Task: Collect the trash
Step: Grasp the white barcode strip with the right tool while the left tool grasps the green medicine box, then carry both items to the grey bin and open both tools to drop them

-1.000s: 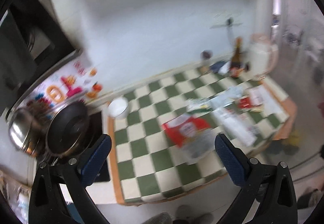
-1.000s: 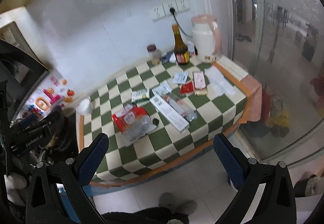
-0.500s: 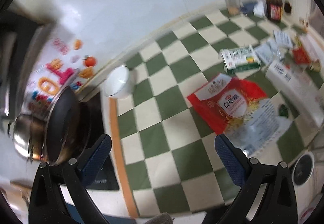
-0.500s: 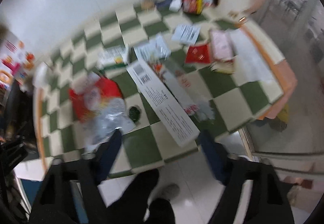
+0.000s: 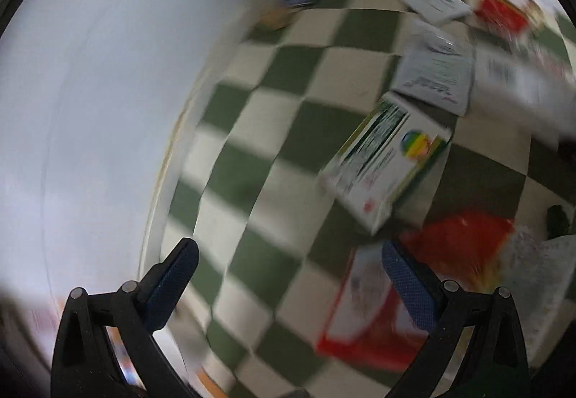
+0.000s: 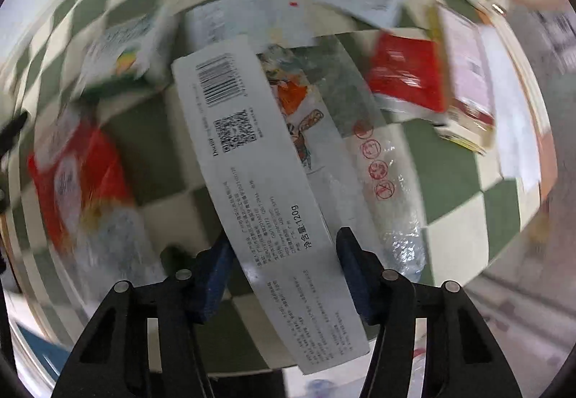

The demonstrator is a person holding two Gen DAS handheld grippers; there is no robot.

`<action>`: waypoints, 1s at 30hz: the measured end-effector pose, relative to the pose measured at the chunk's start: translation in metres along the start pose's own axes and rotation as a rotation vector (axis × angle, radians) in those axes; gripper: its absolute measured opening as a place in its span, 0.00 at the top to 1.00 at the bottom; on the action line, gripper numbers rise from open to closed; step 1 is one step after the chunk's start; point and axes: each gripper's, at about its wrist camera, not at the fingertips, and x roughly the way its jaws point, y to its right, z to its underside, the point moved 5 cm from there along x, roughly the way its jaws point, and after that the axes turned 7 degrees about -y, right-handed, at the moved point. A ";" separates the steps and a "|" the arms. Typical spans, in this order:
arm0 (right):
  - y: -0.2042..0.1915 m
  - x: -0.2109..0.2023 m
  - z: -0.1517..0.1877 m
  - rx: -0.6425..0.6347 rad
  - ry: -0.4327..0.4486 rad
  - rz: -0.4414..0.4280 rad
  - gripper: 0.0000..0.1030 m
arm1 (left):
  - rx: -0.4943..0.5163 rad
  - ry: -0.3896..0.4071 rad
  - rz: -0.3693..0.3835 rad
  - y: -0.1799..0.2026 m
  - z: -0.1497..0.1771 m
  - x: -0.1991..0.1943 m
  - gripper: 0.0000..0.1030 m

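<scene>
Trash lies scattered on a green-and-white checked table (image 5: 273, 131). In the left wrist view my left gripper (image 5: 286, 277) is open and empty, low over the cloth, with a white-and-green carton (image 5: 385, 160) ahead to the right and a red-and-white bag (image 5: 414, 293) by its right finger. In the right wrist view my right gripper (image 6: 282, 263) straddles the near end of a long white box (image 6: 259, 182) with a barcode; its fingers are partly closed on either side of the box. A clear wrapper (image 6: 381, 189) lies beside the box.
The white wall (image 5: 100, 102) is close on the left gripper's left. Flat paper packets (image 5: 435, 70), a red sachet (image 6: 406, 77) and a pink-and-yellow packet (image 6: 468, 74) lie farther back. Blurred jars and a bottle stand along the wall. The table's front edge (image 6: 504, 254) is near.
Both grippers have dropped from high above the table to just over it. The right fingers have narrowed from wide open to around the long white box. The left moved toward the wall side.
</scene>
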 end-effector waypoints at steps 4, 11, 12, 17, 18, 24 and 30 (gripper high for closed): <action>0.029 0.006 -0.006 0.131 -0.026 -0.060 0.44 | 0.173 -0.006 0.144 0.023 -0.031 0.015 0.00; 0.050 0.023 -0.018 0.209 -0.065 -0.098 0.45 | 0.274 -0.046 0.291 0.047 -0.065 0.037 0.07; 0.052 0.024 -0.020 0.212 -0.068 -0.099 0.45 | 0.256 -0.049 0.334 0.046 -0.067 0.037 0.20; 0.058 0.020 -0.028 0.246 -0.036 -0.174 0.46 | 0.201 -0.034 0.345 0.039 -0.065 0.035 0.31; 0.053 0.015 -0.035 0.253 -0.026 -0.196 0.46 | 0.169 -0.029 0.327 0.034 -0.063 0.033 0.31; 0.060 -0.020 -0.031 0.314 0.046 -0.381 0.46 | -0.074 -0.067 0.257 -0.003 -0.045 0.018 0.31; 0.092 -0.071 -0.011 0.415 0.179 -0.464 0.47 | -0.272 -0.003 0.224 -0.030 -0.030 -0.036 0.32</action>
